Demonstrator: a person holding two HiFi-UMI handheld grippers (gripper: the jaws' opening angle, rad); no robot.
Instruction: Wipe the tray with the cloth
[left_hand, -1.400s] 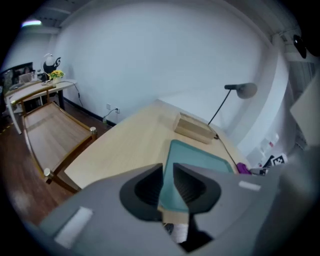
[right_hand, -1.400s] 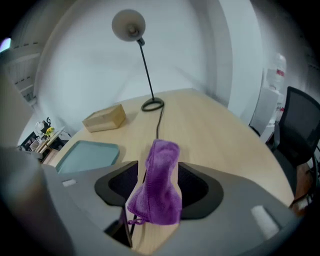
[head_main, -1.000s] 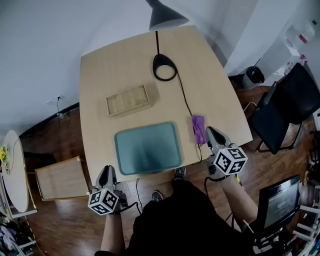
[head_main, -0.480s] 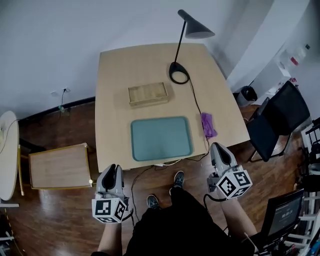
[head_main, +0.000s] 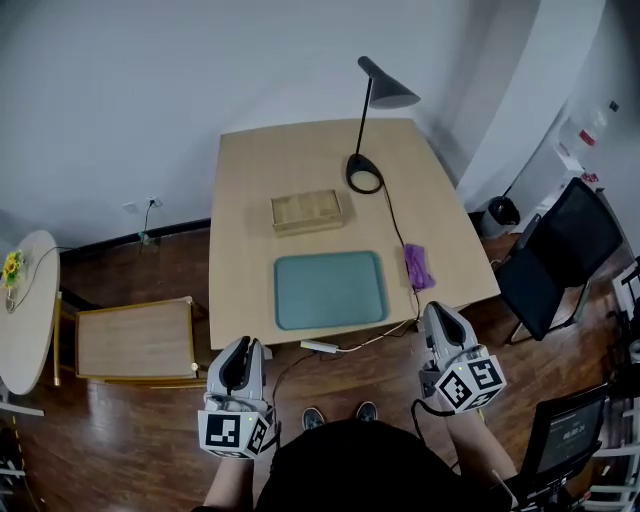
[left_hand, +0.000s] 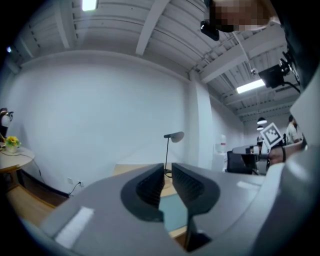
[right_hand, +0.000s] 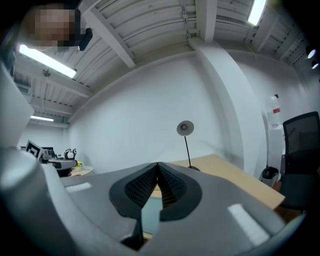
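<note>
The teal tray (head_main: 330, 290) lies flat near the front edge of the light wooden table (head_main: 250, 170). To its right, close to the table's edge, lies the crumpled purple cloth (head_main: 417, 266). Both grippers hang in front of the table over the floor and touch nothing. My left gripper (head_main: 240, 347) has a narrow gap between its jaws, which are closing on nothing; through that gap the tray (left_hand: 172, 210) shows in the left gripper view. My right gripper (head_main: 437, 311) is shut and empty, its pads meeting at the tips (right_hand: 157, 165).
A wooden box (head_main: 307, 211) and a black desk lamp (head_main: 365, 172) stand behind the tray, the lamp's cable running to a power strip (head_main: 320, 347) on the floor. A low wooden table (head_main: 135, 340) stands left, a black chair (head_main: 560, 255) right, and a round white table (head_main: 25, 310) far left.
The table now sits farther off and both grippers have drawn back from its front edge. The right gripper, which was beside the cloth, is now clear of the table.
</note>
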